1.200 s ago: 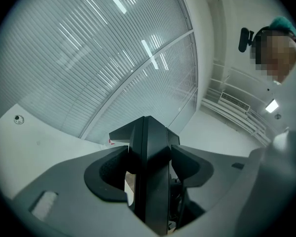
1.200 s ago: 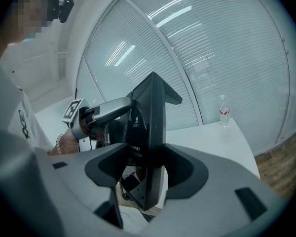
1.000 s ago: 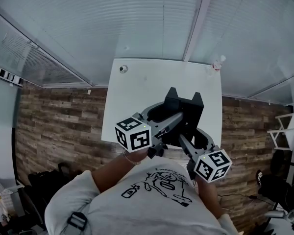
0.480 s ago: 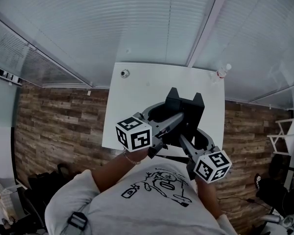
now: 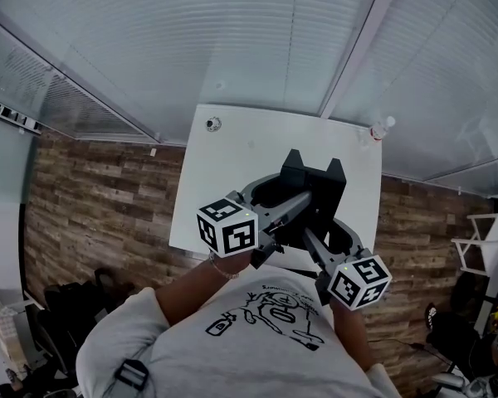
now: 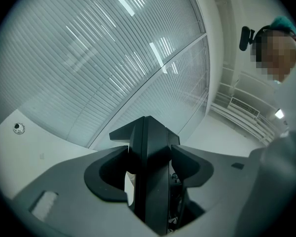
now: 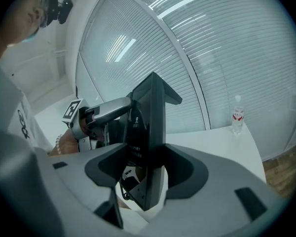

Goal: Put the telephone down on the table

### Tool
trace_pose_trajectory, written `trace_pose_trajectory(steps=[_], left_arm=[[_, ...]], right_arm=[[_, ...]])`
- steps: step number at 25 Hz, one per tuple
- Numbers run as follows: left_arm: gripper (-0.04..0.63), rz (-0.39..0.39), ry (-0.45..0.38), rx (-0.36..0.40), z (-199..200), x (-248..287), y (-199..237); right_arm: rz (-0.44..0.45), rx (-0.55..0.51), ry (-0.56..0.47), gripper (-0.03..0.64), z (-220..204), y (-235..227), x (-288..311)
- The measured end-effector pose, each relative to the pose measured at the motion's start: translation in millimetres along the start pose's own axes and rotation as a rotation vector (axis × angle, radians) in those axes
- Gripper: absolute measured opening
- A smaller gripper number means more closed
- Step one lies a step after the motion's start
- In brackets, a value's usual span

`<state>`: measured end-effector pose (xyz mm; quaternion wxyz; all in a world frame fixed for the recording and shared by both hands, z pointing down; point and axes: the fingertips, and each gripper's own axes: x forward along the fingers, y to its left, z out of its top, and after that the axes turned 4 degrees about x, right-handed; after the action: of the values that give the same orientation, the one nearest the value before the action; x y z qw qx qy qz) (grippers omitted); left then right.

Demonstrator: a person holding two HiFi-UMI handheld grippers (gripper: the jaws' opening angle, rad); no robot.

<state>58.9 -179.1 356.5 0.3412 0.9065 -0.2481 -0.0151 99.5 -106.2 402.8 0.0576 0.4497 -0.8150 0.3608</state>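
- The left gripper [image 6: 149,171] has its jaws set wide and pressed on the sides of the telephone [image 5: 314,187]. The right gripper [image 7: 147,171] clamps the same body from the other side.
- The telephone stands upright between the two grippers. It is matte black hard plastic, angular and wedge-topped.
- By my judgement the job is partway done. The telephone is carried over the near part of the bench [image 5: 232,164] but has not yet been lowered or released.
- Beyond the grippers the bench is smooth, flat and white.
- Far ahead to the right stands a clear water bottle [image 7: 238,115], and far ahead to the left lies a small round object [image 5: 212,123].
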Motion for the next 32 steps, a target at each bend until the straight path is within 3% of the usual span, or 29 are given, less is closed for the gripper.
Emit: trace_pose_trajectory(steps=[12,32], left_arm=[[0.262,0.021,-0.020,-0.020,-3.6,-0.2,2.1],[0.262,0.036,0.027,-0.059,-34.5,13.2,17.1]], right_arm=[[0.016,-0.017,0.025,0.221,-1.3,-3.5,-0.3],[0.006,0.031,0.048,0.221,-26.7,-25.5,3.1]])
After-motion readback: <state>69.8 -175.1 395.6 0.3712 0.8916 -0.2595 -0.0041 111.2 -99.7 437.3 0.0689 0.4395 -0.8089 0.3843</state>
